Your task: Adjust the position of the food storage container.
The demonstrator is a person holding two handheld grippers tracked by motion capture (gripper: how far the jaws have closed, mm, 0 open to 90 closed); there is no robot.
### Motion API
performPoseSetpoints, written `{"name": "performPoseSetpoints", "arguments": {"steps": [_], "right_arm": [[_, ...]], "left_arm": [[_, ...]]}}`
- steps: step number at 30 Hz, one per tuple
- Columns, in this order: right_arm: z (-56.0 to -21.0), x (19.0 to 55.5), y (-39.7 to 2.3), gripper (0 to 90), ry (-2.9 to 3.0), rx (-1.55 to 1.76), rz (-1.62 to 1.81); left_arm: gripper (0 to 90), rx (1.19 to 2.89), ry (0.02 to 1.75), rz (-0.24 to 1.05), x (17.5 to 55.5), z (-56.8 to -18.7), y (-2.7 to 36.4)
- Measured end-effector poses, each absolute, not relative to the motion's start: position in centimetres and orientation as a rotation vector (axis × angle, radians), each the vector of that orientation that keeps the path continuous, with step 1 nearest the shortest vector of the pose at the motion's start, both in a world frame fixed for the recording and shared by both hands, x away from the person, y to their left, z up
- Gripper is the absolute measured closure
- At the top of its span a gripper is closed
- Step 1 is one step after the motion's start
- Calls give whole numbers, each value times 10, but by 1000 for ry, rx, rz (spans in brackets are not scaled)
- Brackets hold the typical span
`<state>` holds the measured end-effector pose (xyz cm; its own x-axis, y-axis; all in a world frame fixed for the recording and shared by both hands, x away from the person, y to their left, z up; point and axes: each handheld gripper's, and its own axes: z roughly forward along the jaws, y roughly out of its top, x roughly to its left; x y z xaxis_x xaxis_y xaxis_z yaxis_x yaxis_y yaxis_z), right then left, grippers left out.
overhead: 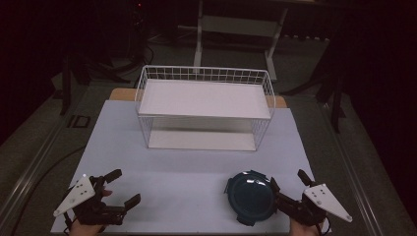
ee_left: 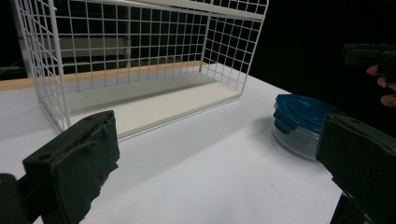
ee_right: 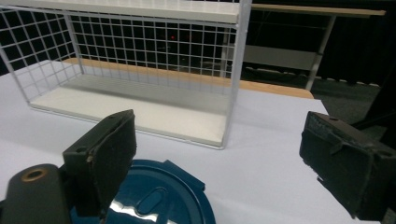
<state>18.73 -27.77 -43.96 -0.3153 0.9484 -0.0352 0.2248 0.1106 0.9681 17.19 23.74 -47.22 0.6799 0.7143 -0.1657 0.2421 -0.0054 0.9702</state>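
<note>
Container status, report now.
Both grippers open: left gripper empty, right gripper beside container. Container lidded, on table. Rack behind, nothing blocking.

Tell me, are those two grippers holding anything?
Nothing is held. Left gripper and right gripper are both open; the blue-lidded container sits beside the right one.

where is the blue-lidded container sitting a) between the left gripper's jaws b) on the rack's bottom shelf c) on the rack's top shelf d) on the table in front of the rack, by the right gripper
d: the blue-lidded container rests on the table in front of the white wire rack, beside the open right gripper.
</note>
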Motion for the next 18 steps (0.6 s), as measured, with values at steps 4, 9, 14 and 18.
{"name": "performPoseSetpoints", "arguments": {"steps": [4, 9, 14, 18], "right_arm": [[-436, 186, -276, 109, 1667, 1150, 1251], [-428, 189, -276, 108, 1729, 1152, 1250], [-420, 189, -283, 109, 1825, 1132, 1274], [-423, 186, -293, 229, 1874, 1142, 1240]], "left_arm": [[0, 1579, 796, 443, 173, -472, 237], [0, 1577, 805, 442, 173, -472, 237], [0, 1584, 806, 435, 174, -473, 236], [0, 1589, 795, 429, 175, -473, 235]]}}
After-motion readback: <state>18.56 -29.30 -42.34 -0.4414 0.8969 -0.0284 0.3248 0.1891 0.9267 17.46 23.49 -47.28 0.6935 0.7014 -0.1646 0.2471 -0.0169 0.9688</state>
